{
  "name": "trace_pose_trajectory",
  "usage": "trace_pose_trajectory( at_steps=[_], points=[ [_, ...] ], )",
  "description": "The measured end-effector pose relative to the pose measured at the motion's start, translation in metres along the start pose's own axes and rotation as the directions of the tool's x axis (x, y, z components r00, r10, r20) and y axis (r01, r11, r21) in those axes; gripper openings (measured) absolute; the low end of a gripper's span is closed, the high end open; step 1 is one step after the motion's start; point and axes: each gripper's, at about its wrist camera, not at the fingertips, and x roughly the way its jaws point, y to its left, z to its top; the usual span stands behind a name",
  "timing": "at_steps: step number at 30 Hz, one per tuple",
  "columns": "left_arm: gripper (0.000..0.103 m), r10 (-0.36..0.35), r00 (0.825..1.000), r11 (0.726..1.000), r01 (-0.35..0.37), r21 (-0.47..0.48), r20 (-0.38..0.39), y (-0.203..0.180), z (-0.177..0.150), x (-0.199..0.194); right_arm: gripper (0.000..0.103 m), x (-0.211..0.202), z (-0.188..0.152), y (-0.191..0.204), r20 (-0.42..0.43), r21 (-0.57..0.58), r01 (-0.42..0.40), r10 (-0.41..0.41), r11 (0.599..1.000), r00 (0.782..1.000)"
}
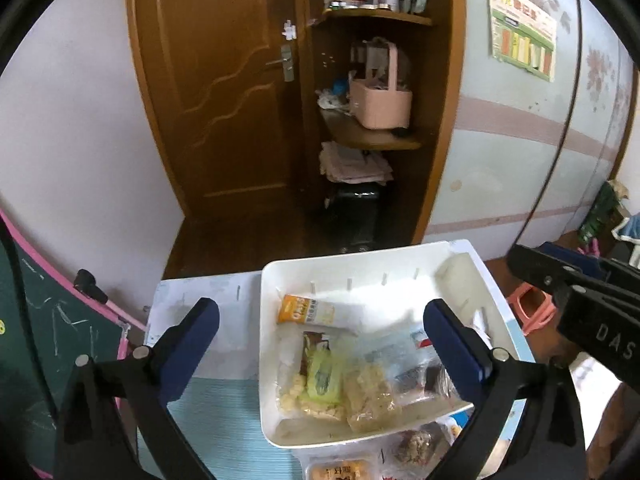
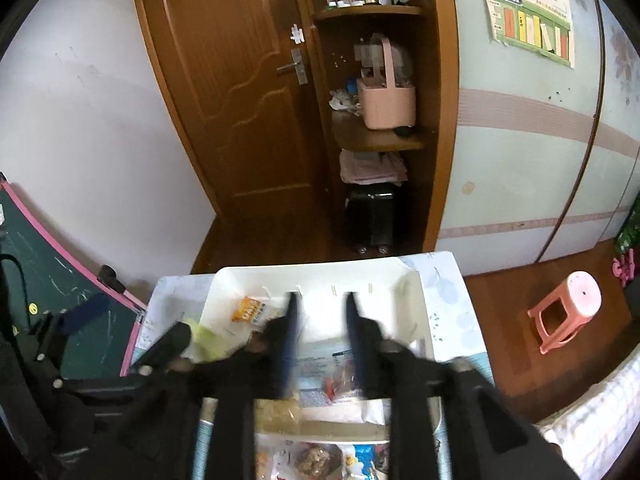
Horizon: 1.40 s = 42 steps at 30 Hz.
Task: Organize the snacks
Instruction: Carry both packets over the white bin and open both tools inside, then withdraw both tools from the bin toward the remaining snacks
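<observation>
Here the left gripper (image 1: pixel 320 344) stands spread wide in the lower half of the left wrist view, nothing between its blue pads, one pad over the table (image 1: pixel 224 320) and the other over the white bin (image 1: pixel 272 280). The bin sits at lower centre and holds the snacks: an orange packet (image 1: pixel 306 310) near its far wall, a green packet (image 1: pixel 322 376) and a clear bag of pale puffs (image 1: pixel 370 396) toward the near rim. More packets (image 1: pixel 416 446) lie on the table below the bin. In the right wrist view the right gripper (image 2: pixel 322 336) is blurred, partly parted above the bin (image 2: pixel 412 280), gripping nothing.
</observation>
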Motion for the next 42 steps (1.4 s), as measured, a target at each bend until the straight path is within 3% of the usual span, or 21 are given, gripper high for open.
trace_pose_trajectory(
  at_steps=[2,14,25,33,42],
  points=[
    [0.102,0.000,1.000,1.000,0.000,0.001,-0.011,0.001,-0.003,0.000,0.048,-0.006,-0.004,0.001,0.016,-0.011,0.008,-0.008,1.000,1.000],
    [0.102,-0.003,1.000,1.000,0.003,0.001,-0.019,0.003,-0.019,-0.025,0.048,-0.031,-0.018,0.006,0.014,-0.026,0.008,-0.008,1.000,1.000],
    [0.102,0.003,1.000,1.000,-0.004,0.031,0.015,0.001,-0.031,-0.072,0.048,-0.067,-0.031,0.003,0.034,-0.022,0.005,-0.004,1.000,0.999],
    [0.102,-0.029,0.999,0.999,0.028,0.038,0.045,0.002,-0.048,-0.108,0.052,-0.090,-0.057,-0.002,0.056,-0.034,0.005,-0.003,0.999,0.998],
    [0.102,-0.060,0.998,0.998,0.059,0.030,0.024,-0.002,-0.096,-0.101,0.055,-0.079,-0.105,-0.013,0.024,-0.042,0.014,-0.013,0.999,1.000]
  ],
)
